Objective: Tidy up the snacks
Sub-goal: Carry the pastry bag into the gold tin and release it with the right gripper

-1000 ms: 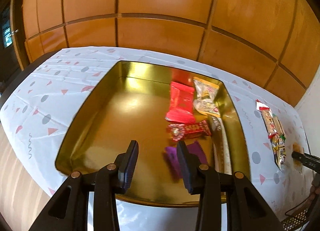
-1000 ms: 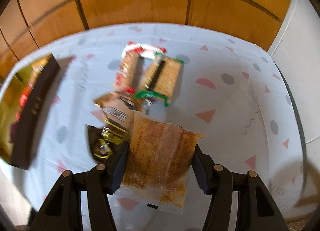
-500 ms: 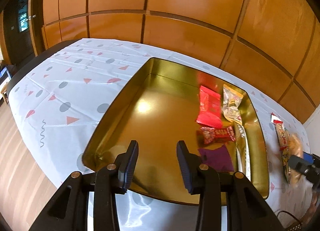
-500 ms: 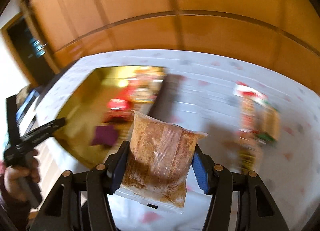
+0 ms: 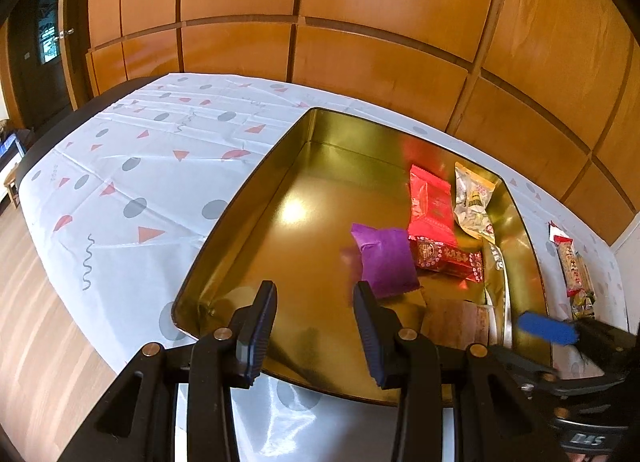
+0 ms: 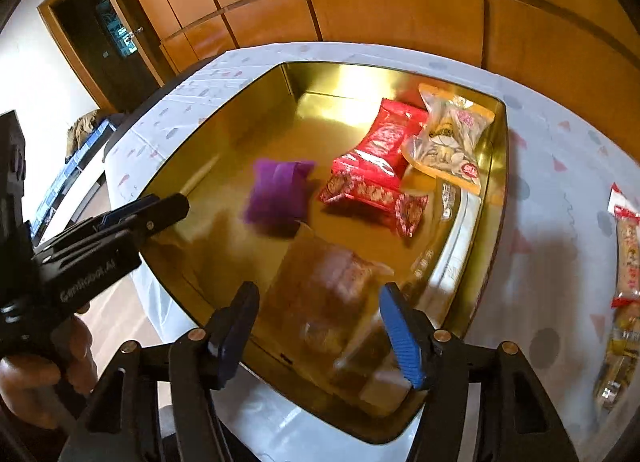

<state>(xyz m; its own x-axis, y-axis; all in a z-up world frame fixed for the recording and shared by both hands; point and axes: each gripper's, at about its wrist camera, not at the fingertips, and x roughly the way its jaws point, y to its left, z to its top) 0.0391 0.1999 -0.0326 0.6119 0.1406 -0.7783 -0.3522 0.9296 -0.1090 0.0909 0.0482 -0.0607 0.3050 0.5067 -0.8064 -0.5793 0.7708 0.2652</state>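
A gold tray (image 5: pixel 224 222) (image 6: pixel 500 166) lies on the patterned tablecloth. Inside it lie a purple packet (image 5: pixel 384 258) (image 6: pixel 276 194), red packets (image 5: pixel 432 210) (image 6: pixel 380 158) and a yellow-white packet (image 5: pixel 474 198) (image 6: pixel 448 138). My right gripper (image 6: pixel 320 334) hangs over the tray's near right corner with its jaws opening. A brown cracker packet (image 6: pixel 332 290) (image 5: pixel 456 318) shows blurred between them, free of the pads and low in the tray. My left gripper (image 5: pixel 316 334) (image 6: pixel 176 204) stands open and empty over the tray's near edge.
Several more snack packets (image 5: pixel 572 266) (image 6: pixel 626 258) lie on the tablecloth (image 5: pixel 132 166) right of the tray. Wood-panelled wall runs behind the table. A hand (image 6: pixel 48 374) holds the left gripper at the near left, over wooden floor.
My right gripper has swung left from the loose snacks to over the tray with the brown packet; its jaws have widened and the packet has slipped down. The left gripper stays empty.
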